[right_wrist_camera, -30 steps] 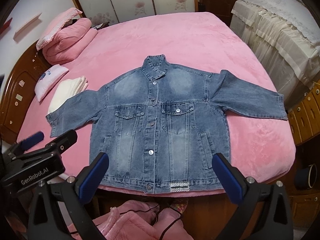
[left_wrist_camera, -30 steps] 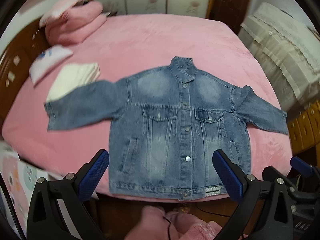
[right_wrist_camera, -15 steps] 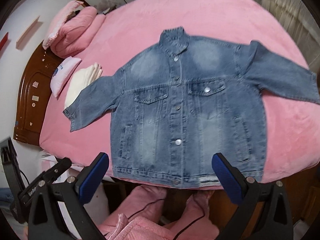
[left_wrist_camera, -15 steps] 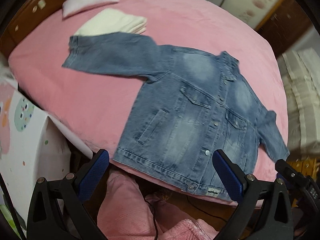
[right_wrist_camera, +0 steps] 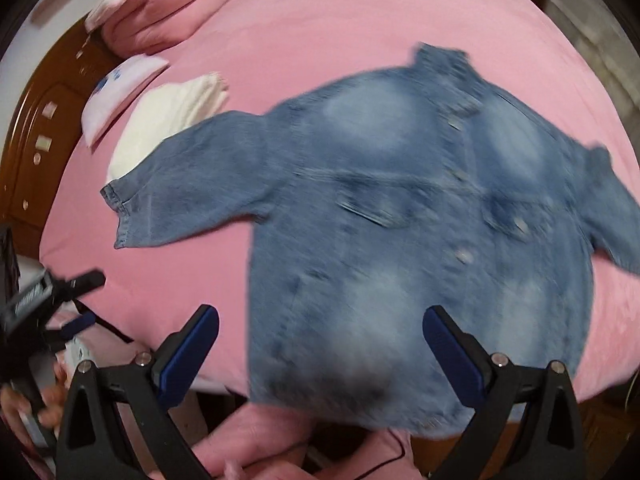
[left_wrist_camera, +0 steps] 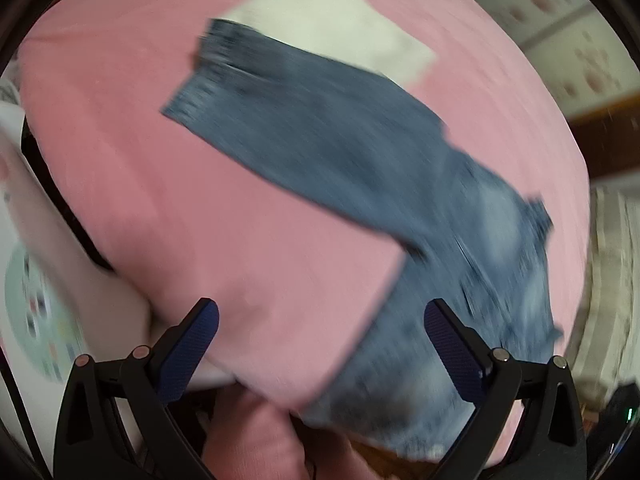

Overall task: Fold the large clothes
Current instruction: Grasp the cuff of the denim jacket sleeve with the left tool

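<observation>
On the pink bed (right_wrist_camera: 360,32) the jacket (right_wrist_camera: 420,220) is lying flat, front up and buttoned, both sleeves spread out. Compared with a second ago, when both cameras were looking at it squarely from the foot of the bed, we are now swinging left: the left gripper (left_wrist_camera: 320,340) is heading toward the left sleeve (left_wrist_camera: 288,120), whose cuff is overlapping a folded white cloth (left_wrist_camera: 332,28). Both views are motion-blurred. The right gripper (right_wrist_camera: 320,344) is hovering over the hem. Both grippers are spread wide, holding nothing. No fold is made yet; the jacket itself is looking unmoved. We are judging this as the approach to the first sleeve fold, with the left sleeve as the likely first grasp.
</observation>
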Demonstrator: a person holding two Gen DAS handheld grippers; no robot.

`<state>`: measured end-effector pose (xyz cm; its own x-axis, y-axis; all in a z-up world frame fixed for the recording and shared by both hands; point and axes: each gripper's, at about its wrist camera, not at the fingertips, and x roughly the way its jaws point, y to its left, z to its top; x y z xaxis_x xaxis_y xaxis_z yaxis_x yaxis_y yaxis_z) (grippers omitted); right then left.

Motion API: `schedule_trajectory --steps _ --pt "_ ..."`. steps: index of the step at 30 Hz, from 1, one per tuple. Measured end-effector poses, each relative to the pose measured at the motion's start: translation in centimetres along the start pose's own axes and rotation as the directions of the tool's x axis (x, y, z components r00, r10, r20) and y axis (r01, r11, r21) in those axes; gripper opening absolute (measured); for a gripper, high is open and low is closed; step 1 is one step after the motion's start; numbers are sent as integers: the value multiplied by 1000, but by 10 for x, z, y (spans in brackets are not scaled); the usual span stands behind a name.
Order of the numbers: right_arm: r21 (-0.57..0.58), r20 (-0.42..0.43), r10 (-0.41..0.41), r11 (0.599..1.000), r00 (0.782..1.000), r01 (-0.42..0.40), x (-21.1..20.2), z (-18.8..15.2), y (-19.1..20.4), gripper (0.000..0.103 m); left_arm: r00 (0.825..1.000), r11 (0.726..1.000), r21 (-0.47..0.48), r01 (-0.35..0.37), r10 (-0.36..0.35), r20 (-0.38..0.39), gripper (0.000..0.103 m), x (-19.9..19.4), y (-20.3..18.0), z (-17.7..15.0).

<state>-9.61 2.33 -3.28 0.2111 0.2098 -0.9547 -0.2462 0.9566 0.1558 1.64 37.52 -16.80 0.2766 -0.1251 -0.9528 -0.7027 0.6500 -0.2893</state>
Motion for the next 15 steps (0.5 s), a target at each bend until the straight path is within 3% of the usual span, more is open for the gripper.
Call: schedule_trajectory --steps 5,9,12,15 --pt "-86 32 55 995 998 -52 46 30 81 102 1000 975 -224 -12 17 20 100 42 83 74" --pt "-159 35 101 983 994 -95 74 39 132 102 996 951 -310 11 16 83 96 69 132 111" --pt "-210 42 109 973 993 -98 94 40 163 102 990 939 -339 61 -13 144 85 88 160 127" --pt "-231 32 110 968 993 -100 114 39 181 102 990 923 -374 86 -36 139 72 113 179 139"
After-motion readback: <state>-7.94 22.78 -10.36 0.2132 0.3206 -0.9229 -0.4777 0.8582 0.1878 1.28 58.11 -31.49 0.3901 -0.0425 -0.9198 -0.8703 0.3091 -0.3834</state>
